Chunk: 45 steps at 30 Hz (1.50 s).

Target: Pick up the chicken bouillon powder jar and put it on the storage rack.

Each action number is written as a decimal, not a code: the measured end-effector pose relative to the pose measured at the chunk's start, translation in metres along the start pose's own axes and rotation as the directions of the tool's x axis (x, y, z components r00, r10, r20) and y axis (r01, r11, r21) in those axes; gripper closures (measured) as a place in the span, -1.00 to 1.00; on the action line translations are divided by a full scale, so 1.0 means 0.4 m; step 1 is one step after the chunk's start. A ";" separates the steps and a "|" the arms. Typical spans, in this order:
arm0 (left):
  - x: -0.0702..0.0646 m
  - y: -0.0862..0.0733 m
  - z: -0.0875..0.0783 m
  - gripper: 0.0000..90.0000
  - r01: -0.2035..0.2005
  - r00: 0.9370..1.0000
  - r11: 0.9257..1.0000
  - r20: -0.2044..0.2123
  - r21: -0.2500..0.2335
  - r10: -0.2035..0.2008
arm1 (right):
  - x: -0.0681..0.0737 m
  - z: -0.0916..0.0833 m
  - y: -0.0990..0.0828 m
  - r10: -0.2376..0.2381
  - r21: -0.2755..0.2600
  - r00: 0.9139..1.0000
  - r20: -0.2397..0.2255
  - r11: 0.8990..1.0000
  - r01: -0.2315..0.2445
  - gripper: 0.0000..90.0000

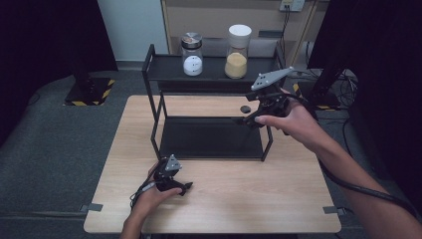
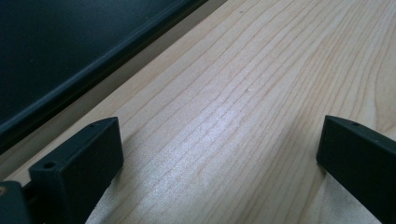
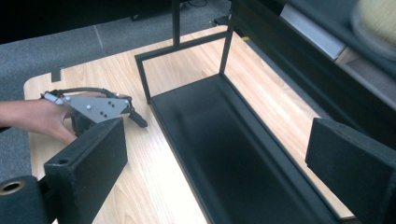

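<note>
The black two-tier rack (image 1: 209, 134) is parked mid-surface (image 1: 224, 199), so everything is placed off that. The right hand-held gripper (image 1: 247, 119) is held up at the rack's right end, above the lower tray, forearm stretched in from the near-right corner, wrist angled down toward the rack; its jaws are spread wide with nothing between them. The left hand-held gripper (image 1: 186, 187) is rested on the surface just in front of the rack's near-left corner, jaws also apart and empty. Two jars (image 1: 192, 55) are seen on the rack's top shelf.
</note>
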<state>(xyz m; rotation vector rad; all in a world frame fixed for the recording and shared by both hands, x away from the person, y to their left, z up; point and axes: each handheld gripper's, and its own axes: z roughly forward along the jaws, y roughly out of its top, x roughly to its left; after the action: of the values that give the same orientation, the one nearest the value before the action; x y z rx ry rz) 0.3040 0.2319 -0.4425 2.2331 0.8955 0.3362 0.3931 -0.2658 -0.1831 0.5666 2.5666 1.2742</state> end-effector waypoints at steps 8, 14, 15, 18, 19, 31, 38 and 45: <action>0.000 0.000 0.000 -1.00 0.000 1.000 1.000 -0.001 0.001 0.000 | 0.002 0.038 -0.054 0.025 0.026 1.000 0.002 0.999 -0.025 -0.85; -0.001 0.000 0.000 -1.00 0.001 1.000 1.000 -0.001 0.000 -0.001 | 0.010 0.062 -0.090 0.032 0.040 0.999 0.007 0.999 -0.033 -0.85; -0.001 0.000 0.000 -1.00 0.001 1.000 1.000 -0.001 0.000 -0.001 | 0.009 0.066 -0.098 0.037 0.038 0.999 0.005 0.999 -0.038 -0.85; -0.001 0.000 0.000 -1.00 0.001 1.000 1.000 -0.001 0.000 -0.001 | 0.010 0.077 -0.117 0.051 0.040 0.999 0.007 0.998 -0.052 -0.85; -0.001 0.000 0.000 -1.00 0.001 1.000 1.000 -0.001 0.000 -0.001 | 0.011 0.081 -0.124 0.055 0.039 0.998 0.008 0.998 -0.055 -0.85; -0.001 0.000 0.000 -1.00 0.001 1.000 1.000 -0.001 0.000 -0.001 | 0.024 0.131 -0.196 0.096 0.067 0.995 -0.013 0.993 -0.095 -0.85; -0.001 0.000 0.000 -1.00 0.001 1.000 1.000 -0.002 0.000 -0.001 | 0.035 0.154 -0.237 0.098 0.094 0.995 -0.008 0.991 -0.096 -0.85; -0.002 0.000 0.000 -1.00 0.003 1.000 1.000 -0.003 0.000 -0.003 | 0.051 0.175 -0.282 0.105 0.116 0.994 -0.008 0.988 -0.103 -0.86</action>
<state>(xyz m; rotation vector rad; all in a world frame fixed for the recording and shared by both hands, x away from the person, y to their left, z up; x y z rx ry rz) 0.3034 0.2314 -0.4425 2.2313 0.9002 0.3385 0.3728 -0.2690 -0.3160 0.7257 2.6674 1.1696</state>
